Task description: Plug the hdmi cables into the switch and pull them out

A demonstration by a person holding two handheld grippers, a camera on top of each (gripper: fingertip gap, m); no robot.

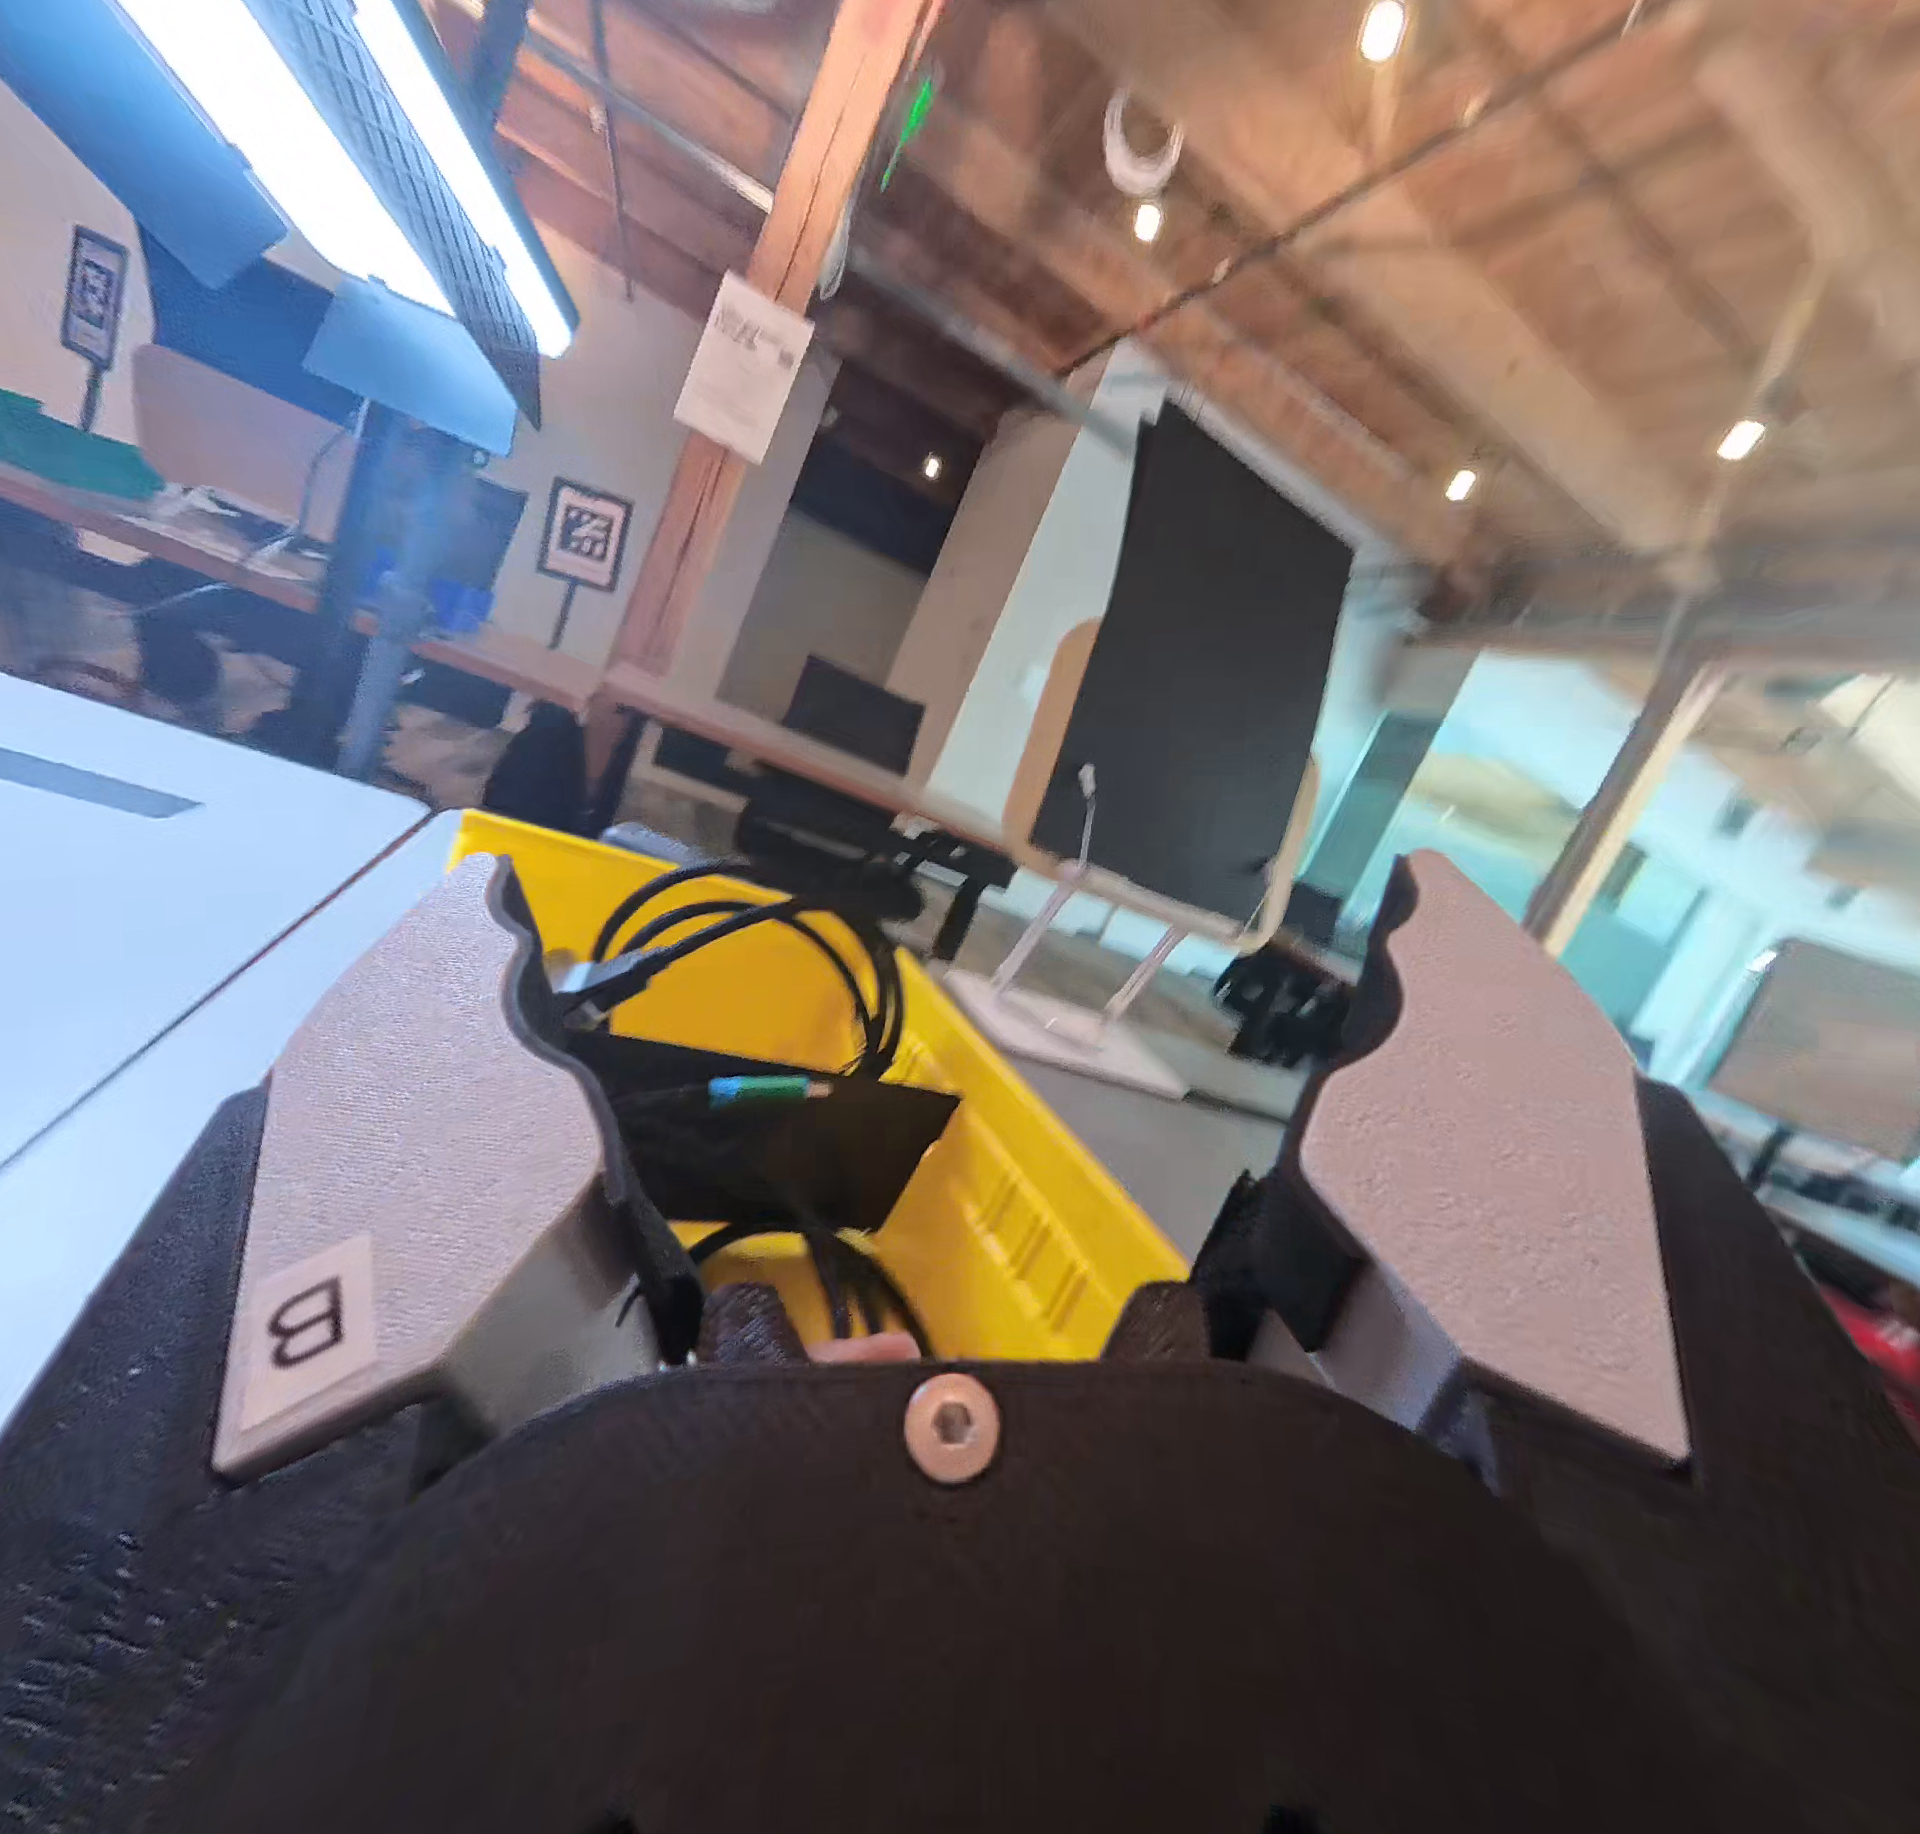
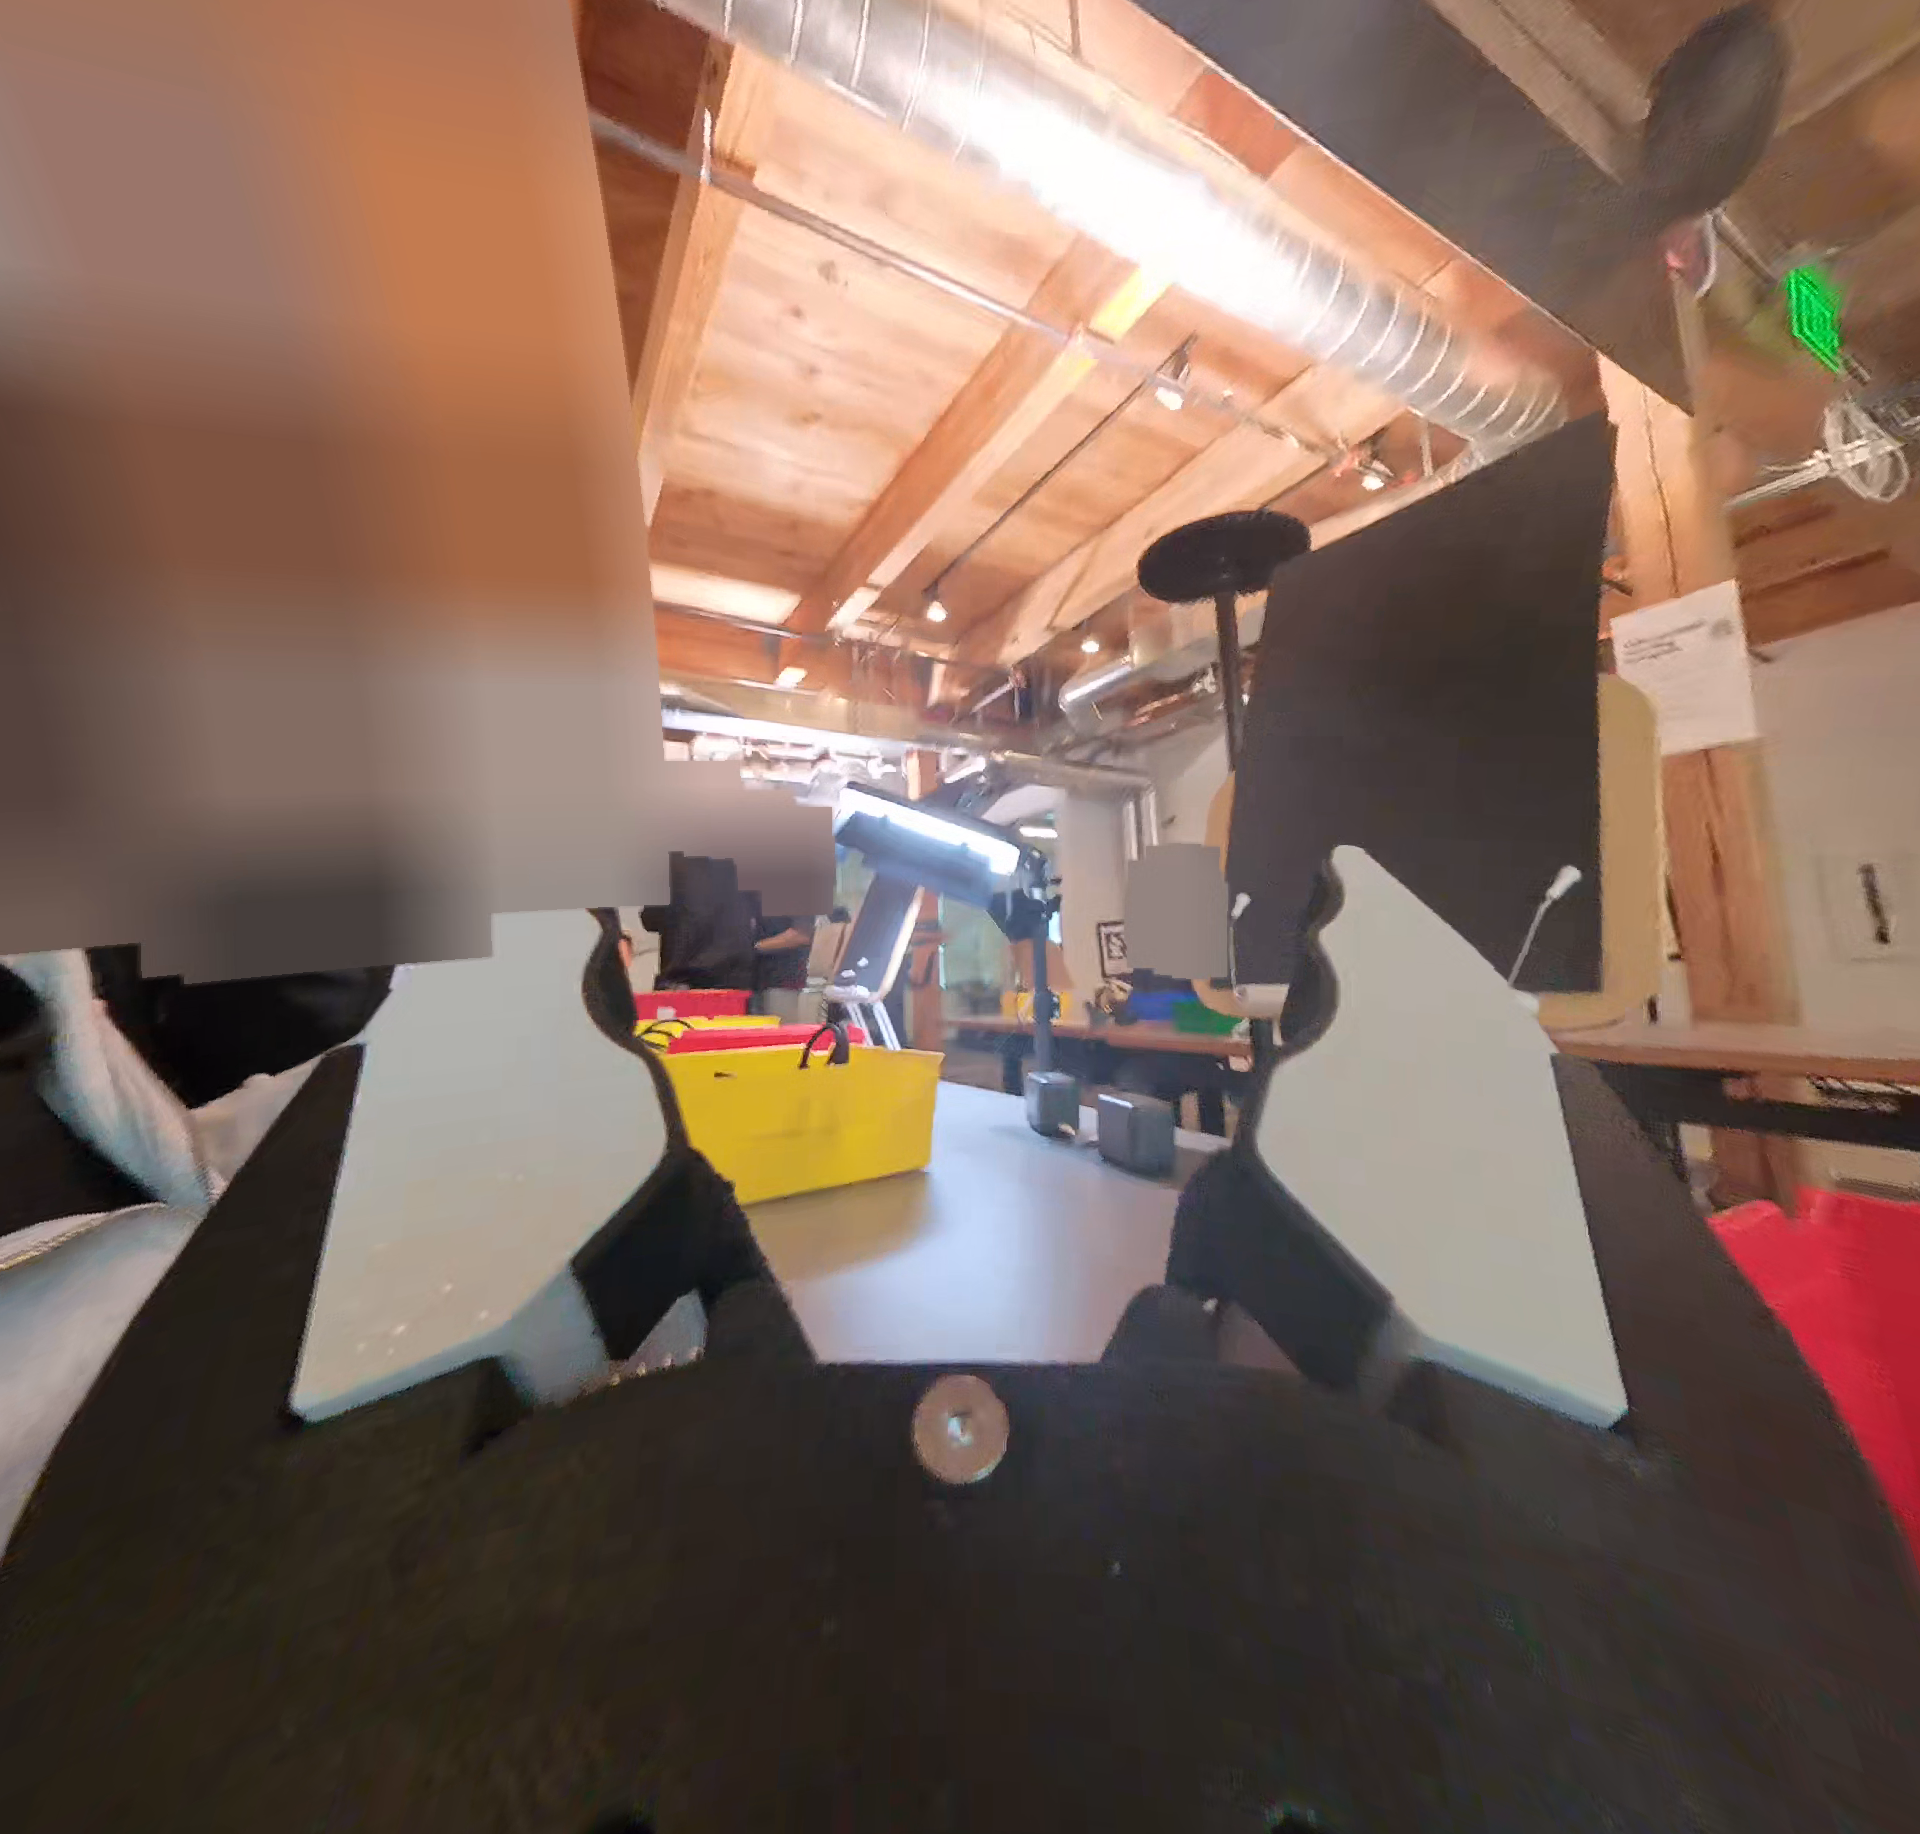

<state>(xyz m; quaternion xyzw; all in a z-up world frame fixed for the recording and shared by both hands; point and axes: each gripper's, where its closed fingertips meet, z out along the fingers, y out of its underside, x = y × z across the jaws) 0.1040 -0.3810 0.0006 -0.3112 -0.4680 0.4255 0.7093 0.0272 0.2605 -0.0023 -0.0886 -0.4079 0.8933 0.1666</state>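
Note:
In the left wrist view, my left gripper is open and empty, tilted upward just above a yellow bin. The bin holds coiled black cables with a metal plug end, a flat black piece and a cable end with blue and green marks. Whether the black piece is the switch I cannot tell. In the right wrist view, my right gripper is open and empty, low over a grey table. A yellow bin with a black cable loop stands ahead of it.
A white table surface lies left of the left gripper. A black board on a stand rises at the right. Two small grey blocks sit on the table. Red bins stand behind the yellow one, a red thing at right. People stand far back.

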